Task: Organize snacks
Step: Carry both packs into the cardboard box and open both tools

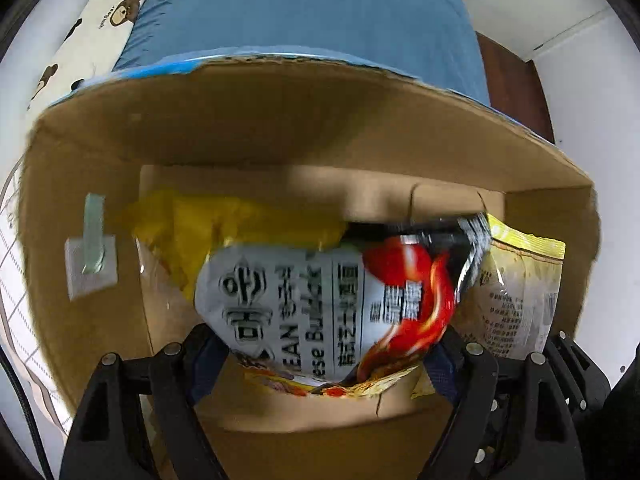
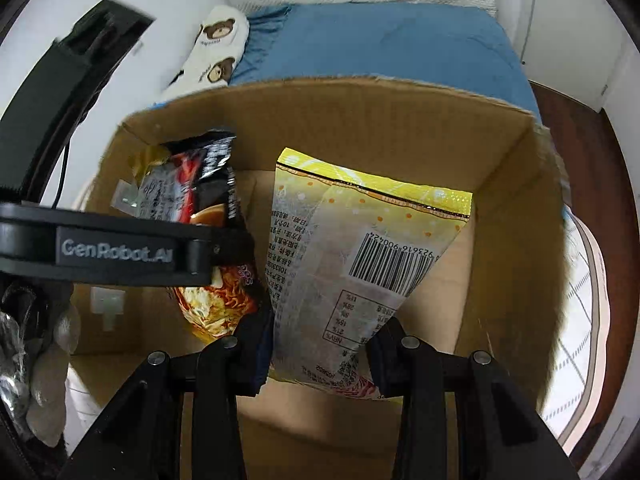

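1. I've got both grippers over the open cardboard box (image 1: 280,120), each carrying a snack packet.
2. Left gripper (image 1: 324,352) points straight down into the box. Jaws stand fairly wide and clamp the ramen packet (image 1: 320,300) across its width; grey back with black lettering and a red flame print faces my camera.
3. From the right wrist view the left gripper's body crosses the left of frame, "GenRobot.AI" label readable, with that same packet hanging below it against the box's left side.
4. Right gripper (image 2: 320,356) tilts steeply down, not quite vertical. Jaws are narrow and pinch the lower end of the yellow packet (image 2: 360,248); barcode and nutrition table face the camera, sealed top edge points away into the box.
5. Both packets hang inside the box walls, side by side, close together. I can't tell whether either touches the floor.
6. A yellow bag (image 1: 240,224) lies in the box behind the ramen packet.
7. Box sits next to a blue bedsheet (image 2: 380,44) and a bear-print pillow (image 2: 216,48).
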The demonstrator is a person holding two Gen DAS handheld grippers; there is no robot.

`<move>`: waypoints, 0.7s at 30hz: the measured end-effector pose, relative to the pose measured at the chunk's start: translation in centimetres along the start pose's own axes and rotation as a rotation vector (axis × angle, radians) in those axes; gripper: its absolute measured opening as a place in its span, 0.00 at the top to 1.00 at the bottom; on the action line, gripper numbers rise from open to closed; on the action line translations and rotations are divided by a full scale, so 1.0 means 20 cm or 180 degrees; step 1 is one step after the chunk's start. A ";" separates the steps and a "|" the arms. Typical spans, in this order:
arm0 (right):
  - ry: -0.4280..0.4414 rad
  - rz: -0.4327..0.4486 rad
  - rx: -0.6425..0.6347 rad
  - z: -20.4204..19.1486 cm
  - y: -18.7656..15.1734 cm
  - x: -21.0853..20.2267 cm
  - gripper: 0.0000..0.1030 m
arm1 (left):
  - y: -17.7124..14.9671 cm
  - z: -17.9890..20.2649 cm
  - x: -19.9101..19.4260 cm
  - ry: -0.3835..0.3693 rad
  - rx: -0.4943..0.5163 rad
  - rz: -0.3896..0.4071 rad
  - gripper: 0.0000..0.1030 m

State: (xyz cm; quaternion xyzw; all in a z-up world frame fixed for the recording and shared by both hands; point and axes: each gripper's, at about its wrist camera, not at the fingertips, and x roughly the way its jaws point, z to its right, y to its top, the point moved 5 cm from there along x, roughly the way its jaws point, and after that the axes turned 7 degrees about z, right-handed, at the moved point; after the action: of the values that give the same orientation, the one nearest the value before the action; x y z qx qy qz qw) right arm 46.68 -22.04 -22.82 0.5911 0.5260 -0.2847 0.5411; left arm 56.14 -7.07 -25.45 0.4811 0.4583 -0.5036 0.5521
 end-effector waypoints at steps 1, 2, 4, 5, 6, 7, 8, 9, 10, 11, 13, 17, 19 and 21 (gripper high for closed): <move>-0.0011 -0.0019 -0.0015 0.00 0.01 0.02 0.60 | 0.01 0.00 0.01 0.0012 -0.0002 -0.0013 0.20; -0.0011 -0.0041 -0.0023 0.02 0.02 0.06 0.60 | 0.02 -0.01 0.03 0.0029 -0.0005 -0.0020 0.20; -0.0007 -0.0055 -0.0020 0.04 0.04 0.10 0.60 | 0.03 0.00 0.06 0.0040 0.0042 -0.0065 0.20; 0.0024 -0.0069 -0.0016 0.04 0.05 0.12 0.59 | 0.03 0.00 0.07 0.0031 0.0062 -0.0074 0.20; 0.0059 -0.0092 0.0005 0.04 0.07 0.15 0.59 | 0.03 0.00 0.08 0.0011 0.0080 -0.0071 0.19; 0.0045 -0.0092 0.0045 0.06 0.08 0.16 0.52 | 0.02 0.00 0.08 -0.0013 0.0091 -0.0060 0.17; 0.0020 -0.0088 0.0052 0.07 0.09 0.18 0.33 | 0.00 0.00 0.07 -0.0031 0.0092 -0.0050 0.14; -0.0005 -0.0095 0.0047 0.08 0.10 0.19 0.19 | -0.01 0.00 0.06 -0.0025 0.0069 -0.0036 0.14; 0.0001 -0.0096 0.0056 0.09 0.11 0.19 0.09 | -0.02 -0.01 0.05 -0.0036 0.0032 -0.0011 0.14; 0.0029 -0.0085 0.0075 0.09 0.12 0.19 0.09 | -0.02 -0.02 0.04 -0.0056 0.0008 0.0017 0.13; 0.0021 -0.0086 0.0086 0.09 0.13 0.19 0.09 | -0.03 -0.04 0.01 -0.0010 -0.0018 0.0105 0.13; -0.0054 -0.0069 0.0201 0.10 0.13 0.16 0.09 | -0.07 -0.08 -0.06 0.0061 -0.0041 0.0289 0.13; -0.0103 -0.0066 0.0285 0.08 0.12 0.12 0.09 | -0.09 -0.09 -0.09 0.0099 -0.0018 0.0376 0.13; -0.0201 -0.0036 0.0297 0.09 0.11 0.08 0.09 | -0.16 -0.10 -0.15 0.0180 0.0021 0.0493 0.13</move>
State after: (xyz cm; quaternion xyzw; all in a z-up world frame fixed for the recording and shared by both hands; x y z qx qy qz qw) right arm 49.65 -22.92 -23.97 0.6035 0.4982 -0.3304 0.5277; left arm 52.68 -4.78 -22.93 0.5309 0.4335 -0.4471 0.5747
